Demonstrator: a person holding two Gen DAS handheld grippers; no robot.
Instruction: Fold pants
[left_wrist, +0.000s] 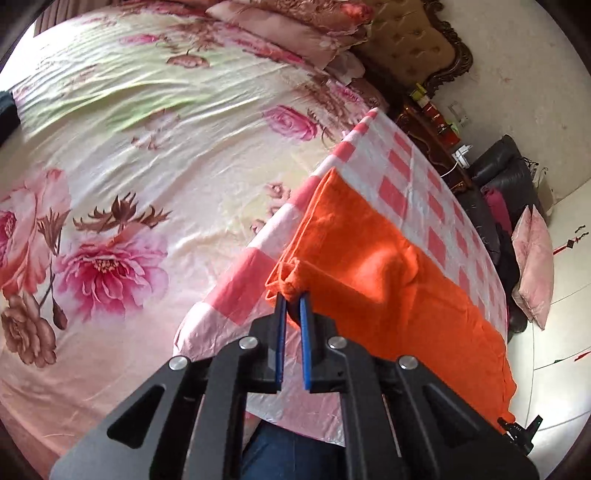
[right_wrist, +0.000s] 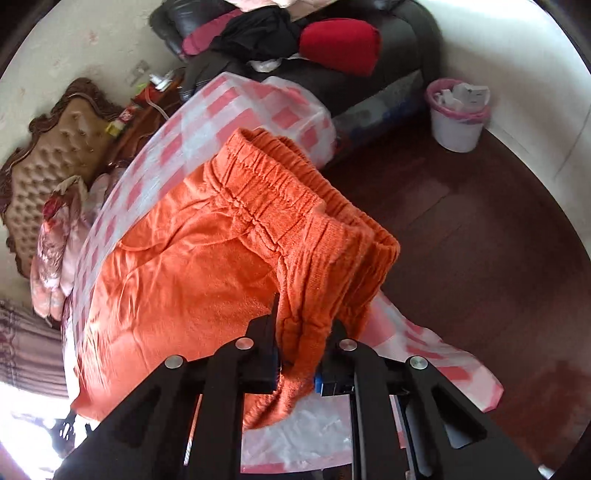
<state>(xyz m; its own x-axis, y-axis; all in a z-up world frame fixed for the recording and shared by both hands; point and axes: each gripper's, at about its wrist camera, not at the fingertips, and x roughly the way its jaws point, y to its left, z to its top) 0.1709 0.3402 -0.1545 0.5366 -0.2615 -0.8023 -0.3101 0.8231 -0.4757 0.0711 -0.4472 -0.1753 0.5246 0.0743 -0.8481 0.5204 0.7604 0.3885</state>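
Orange pants lie on a pink-and-white checked sheet at the bed's edge. My left gripper is shut on the hem end of the pants, its blue pads pinching a bunched corner. In the right wrist view the elastic waistband is lifted and folded over. My right gripper is shut on the waistband end of the pants, with cloth hanging between the fingers. The right gripper's tip shows at the far end of the pants in the left wrist view.
A floral bedspread covers the bed to the left, with pillows and a tufted headboard. A dark sofa with clothes, a white bin and dark wood floor lie beyond the bed edge.
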